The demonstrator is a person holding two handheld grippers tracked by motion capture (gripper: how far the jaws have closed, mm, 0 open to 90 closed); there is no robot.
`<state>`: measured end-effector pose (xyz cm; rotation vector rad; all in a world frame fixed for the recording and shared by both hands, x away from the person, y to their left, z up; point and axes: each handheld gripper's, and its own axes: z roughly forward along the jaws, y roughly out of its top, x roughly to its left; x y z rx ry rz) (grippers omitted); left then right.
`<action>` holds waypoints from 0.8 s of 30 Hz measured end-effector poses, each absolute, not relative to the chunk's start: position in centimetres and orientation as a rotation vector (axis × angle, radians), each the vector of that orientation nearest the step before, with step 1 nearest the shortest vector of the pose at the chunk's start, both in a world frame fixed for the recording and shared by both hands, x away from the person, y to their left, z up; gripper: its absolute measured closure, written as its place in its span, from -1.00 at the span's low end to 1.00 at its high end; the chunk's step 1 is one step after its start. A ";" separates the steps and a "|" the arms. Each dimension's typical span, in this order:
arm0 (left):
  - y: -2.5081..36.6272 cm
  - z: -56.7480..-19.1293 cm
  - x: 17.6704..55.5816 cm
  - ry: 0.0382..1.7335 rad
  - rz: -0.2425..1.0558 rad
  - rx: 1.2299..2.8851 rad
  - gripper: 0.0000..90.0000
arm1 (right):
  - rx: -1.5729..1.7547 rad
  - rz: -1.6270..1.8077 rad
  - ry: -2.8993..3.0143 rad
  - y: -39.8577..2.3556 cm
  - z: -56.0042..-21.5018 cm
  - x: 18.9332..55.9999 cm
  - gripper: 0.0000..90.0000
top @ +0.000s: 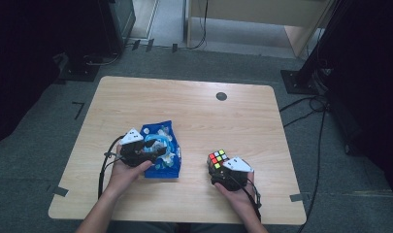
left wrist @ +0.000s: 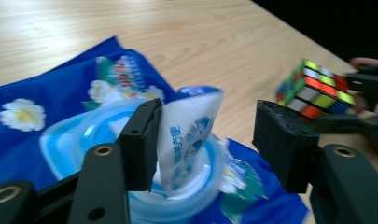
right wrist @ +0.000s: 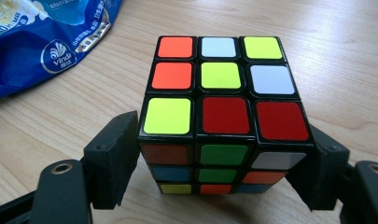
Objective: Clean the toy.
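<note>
I'm running the left gripper (left wrist: 205, 135) over the blue wet-wipe pack (top: 161, 148), and its jaws are standing apart with the raised wipe tab (left wrist: 189, 135) sitting between them: the tab is leaning against the left-hand jaw, well clear of the right-hand one, so I'm reading that as released, not a grip. The tab is standing up out of the round pale-blue dispenser lid (left wrist: 100, 140) just ahead of the jaw roots. I'm holding the Rubik's cube (right wrist: 224, 116) in the right gripper (right wrist: 219, 158); both pads are pressing its lower side faces, and the cube is resting on the wooden table (top: 194, 104). My judgement: the tab is up but no wipe is pulled out yet, so clamping and drawing it are left. Nothing is blocking the jaws. Cube is sitting well apart from the pack, off beyond the left gripper's right-hand jaw. A small dark disc (top: 221, 96) is lying far out on the table.
</note>
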<state>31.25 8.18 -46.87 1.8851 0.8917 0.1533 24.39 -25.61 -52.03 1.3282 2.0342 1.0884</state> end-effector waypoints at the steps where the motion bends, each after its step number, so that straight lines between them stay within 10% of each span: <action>1: 8.2 -46.8 30.8 0.855 0.144 1.905 0.01 | 1.328 1.089 2.035 -25.6 -52.0 24.4 -0.44; 24: 9.6 -47.4 31.5 0.814 -0.122 1.927 0.24 | 1.321 1.083 2.036 -25.5 -52.0 24.3 -0.43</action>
